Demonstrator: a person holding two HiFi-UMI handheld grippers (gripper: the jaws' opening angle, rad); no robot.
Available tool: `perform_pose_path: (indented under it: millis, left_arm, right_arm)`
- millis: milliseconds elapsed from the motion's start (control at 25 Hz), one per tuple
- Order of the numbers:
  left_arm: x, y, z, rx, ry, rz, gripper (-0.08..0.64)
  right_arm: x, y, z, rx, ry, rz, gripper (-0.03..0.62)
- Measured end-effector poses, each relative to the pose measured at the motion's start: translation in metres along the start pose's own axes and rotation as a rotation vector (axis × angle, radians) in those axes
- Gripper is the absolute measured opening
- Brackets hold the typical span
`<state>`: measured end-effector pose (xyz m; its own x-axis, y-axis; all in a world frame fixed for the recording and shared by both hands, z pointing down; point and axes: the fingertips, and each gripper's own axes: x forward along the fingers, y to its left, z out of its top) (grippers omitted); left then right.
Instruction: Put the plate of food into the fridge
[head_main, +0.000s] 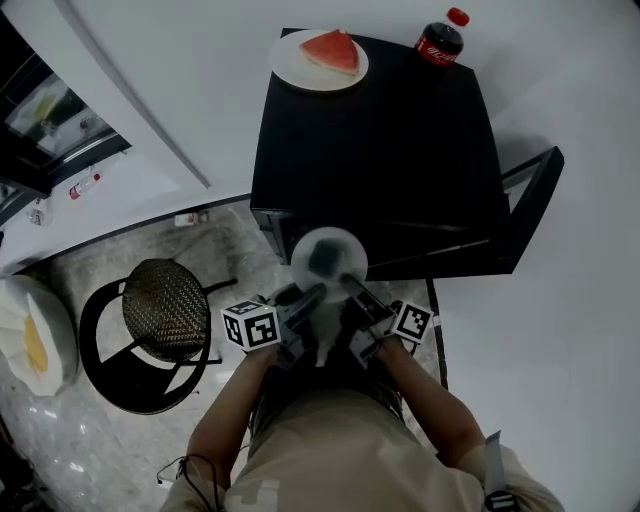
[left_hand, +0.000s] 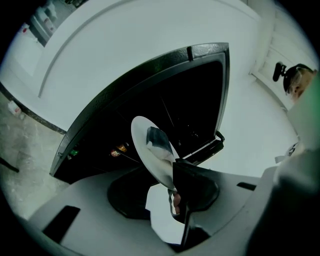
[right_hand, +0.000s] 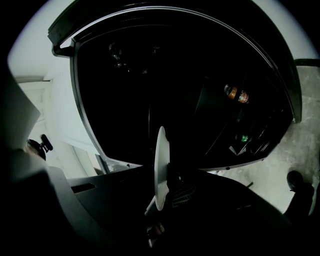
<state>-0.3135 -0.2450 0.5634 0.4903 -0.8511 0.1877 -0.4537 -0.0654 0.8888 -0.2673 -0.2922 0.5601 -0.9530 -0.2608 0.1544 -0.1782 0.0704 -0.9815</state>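
Note:
A white plate (head_main: 303, 262) with a dark piece of food (head_main: 326, 257) on it hangs in front of the open black fridge (head_main: 380, 130). Both grippers grip it from the near side. My left gripper (head_main: 312, 296) is shut on the plate's rim; in the left gripper view the plate (left_hand: 145, 160) tilts between the jaws, food (left_hand: 159, 140) facing me. My right gripper (head_main: 352, 290) is shut on the other side of the rim; in the right gripper view the plate (right_hand: 161, 160) stands edge-on against the fridge's dark inside (right_hand: 175, 90).
The fridge door (head_main: 530, 200) swings open to the right. On the fridge top sit a plate with a watermelon slice (head_main: 330, 52) and a cola bottle (head_main: 440, 40). A black wire stool (head_main: 160, 320) stands at the left. A bottle (right_hand: 236, 93) lies inside the fridge.

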Motion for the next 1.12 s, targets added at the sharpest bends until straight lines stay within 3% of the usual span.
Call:
perform_pose_path:
  millis: [480,800,1120]
  left_arm:
    - [0.017,0.028,-0.005,-0.180,-0.071,0.040,0.074]
    - [0.027,0.050,-0.010,-0.206,-0.079,0.107,0.054]
    - [0.038,0.071,-0.014,-0.220,-0.160,0.156,0.048]
  right_arm:
    - [0.005,-0.031,0.014,-0.064,0.059,-0.052,0.037]
    - [0.006,-0.059,0.016,-0.051,0.086,-0.116,0.037]
    - [0.009,-0.085,0.023,-0.035,0.072,-0.134,0.037]
